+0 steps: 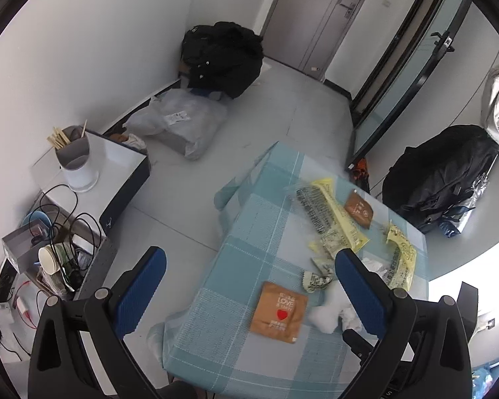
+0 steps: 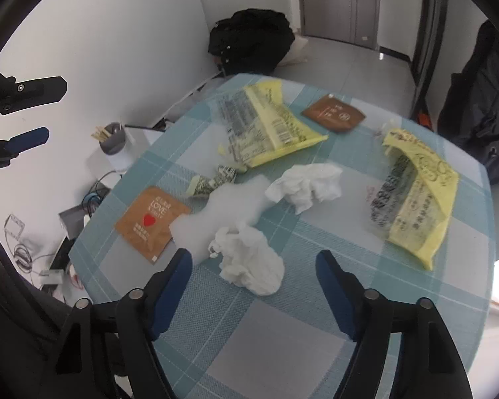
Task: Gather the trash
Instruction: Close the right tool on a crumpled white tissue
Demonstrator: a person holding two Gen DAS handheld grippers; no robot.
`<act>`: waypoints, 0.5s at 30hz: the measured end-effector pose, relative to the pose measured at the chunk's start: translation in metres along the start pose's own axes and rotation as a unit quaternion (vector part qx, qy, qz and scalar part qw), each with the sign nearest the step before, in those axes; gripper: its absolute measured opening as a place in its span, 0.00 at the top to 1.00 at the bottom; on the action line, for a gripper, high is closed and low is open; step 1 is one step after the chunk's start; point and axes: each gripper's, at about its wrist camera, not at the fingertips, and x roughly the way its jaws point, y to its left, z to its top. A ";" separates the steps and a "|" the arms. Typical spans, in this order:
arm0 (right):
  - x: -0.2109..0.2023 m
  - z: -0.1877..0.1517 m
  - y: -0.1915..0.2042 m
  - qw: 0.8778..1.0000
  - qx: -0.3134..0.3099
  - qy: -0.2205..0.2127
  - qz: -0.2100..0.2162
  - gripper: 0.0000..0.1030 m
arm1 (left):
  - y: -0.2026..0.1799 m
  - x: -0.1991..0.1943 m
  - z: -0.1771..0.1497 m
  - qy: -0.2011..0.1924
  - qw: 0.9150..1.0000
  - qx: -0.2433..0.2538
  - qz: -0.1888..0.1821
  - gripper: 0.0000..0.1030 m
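Note:
A table under a blue checked cloth (image 2: 249, 332) holds the trash. My right gripper (image 2: 254, 262) is open just above the cloth, with a crumpled white tissue (image 2: 249, 269) between its blue fingers; the pads do not touch it. Beyond lie a second tissue (image 2: 304, 184), a white foam piece (image 2: 229, 206), a brown heart packet (image 2: 149, 219), another brown packet (image 2: 334, 113), two yellow wrappers (image 2: 272, 126) (image 2: 419, 193) and a small crumpled wrapper (image 2: 213, 179). My left gripper (image 1: 251, 261) is open and empty over the table's left edge, near the heart packet (image 1: 279, 312).
Left of the table stands a white box (image 1: 123, 163) with a grey cup of chopsticks (image 1: 76, 153), and a shelf of cables and paper cups (image 1: 50, 259). Black bags (image 1: 223, 56) (image 1: 442, 179) and a plastic bag (image 1: 176, 119) lie on the floor. A door (image 1: 329, 16) stands behind.

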 end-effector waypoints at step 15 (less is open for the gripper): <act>0.013 -0.009 -0.003 1.000 0.001 0.026 0.007 0.84 | -0.003 0.008 -0.005 0.019 1.000 0.010 -0.001 0.03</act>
